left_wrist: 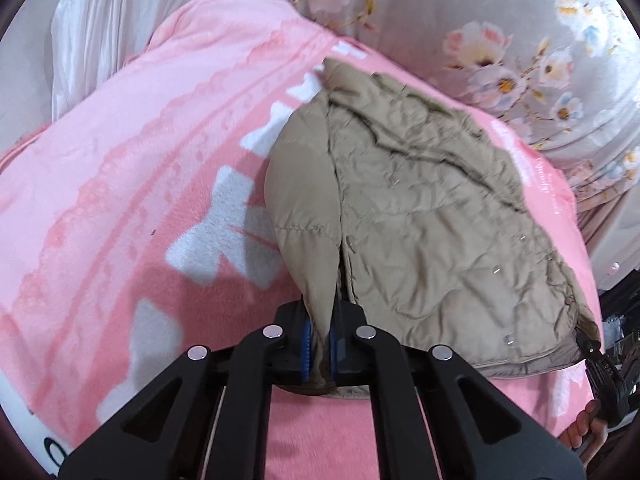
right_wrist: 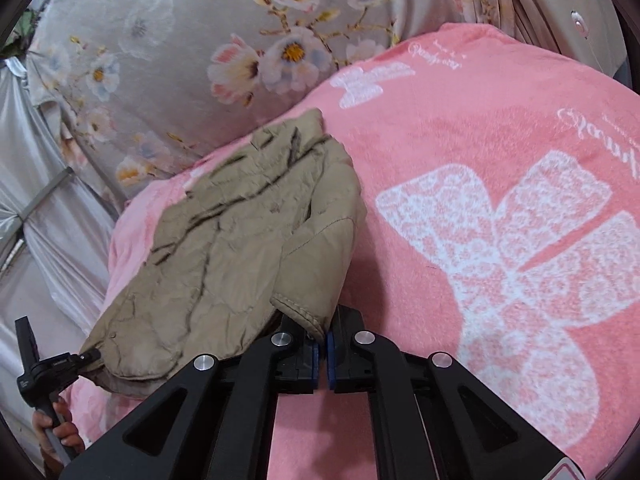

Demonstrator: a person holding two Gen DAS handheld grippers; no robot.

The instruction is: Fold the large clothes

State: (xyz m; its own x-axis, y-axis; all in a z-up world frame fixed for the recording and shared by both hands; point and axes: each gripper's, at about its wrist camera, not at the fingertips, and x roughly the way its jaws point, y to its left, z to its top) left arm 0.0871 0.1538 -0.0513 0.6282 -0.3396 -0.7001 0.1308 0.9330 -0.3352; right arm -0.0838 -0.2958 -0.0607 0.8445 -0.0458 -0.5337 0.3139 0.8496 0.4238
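A crumpled khaki padded jacket (left_wrist: 420,208) lies on a pink blanket (left_wrist: 120,160). My left gripper (left_wrist: 319,336) is shut on a fold of the jacket's near sleeve, and the cloth is squeezed between its blue pads. In the right wrist view the same jacket (right_wrist: 240,240) lies at centre left, and my right gripper (right_wrist: 322,344) is shut on a stitched sleeve cuff. Each view shows the other gripper at the jacket's near corner: the right gripper (left_wrist: 586,340) and the left gripper (right_wrist: 90,354). A hand (right_wrist: 56,428) holds that one's handle.
The pink blanket (right_wrist: 500,120) bears white lace bows and script and spreads wide to the right. Behind it lies grey floral bedding (right_wrist: 200,40) (left_wrist: 500,40). White satin cloth (left_wrist: 120,20) hangs at the far left, and silvery cloth (right_wrist: 44,208) beside the bed's edge.
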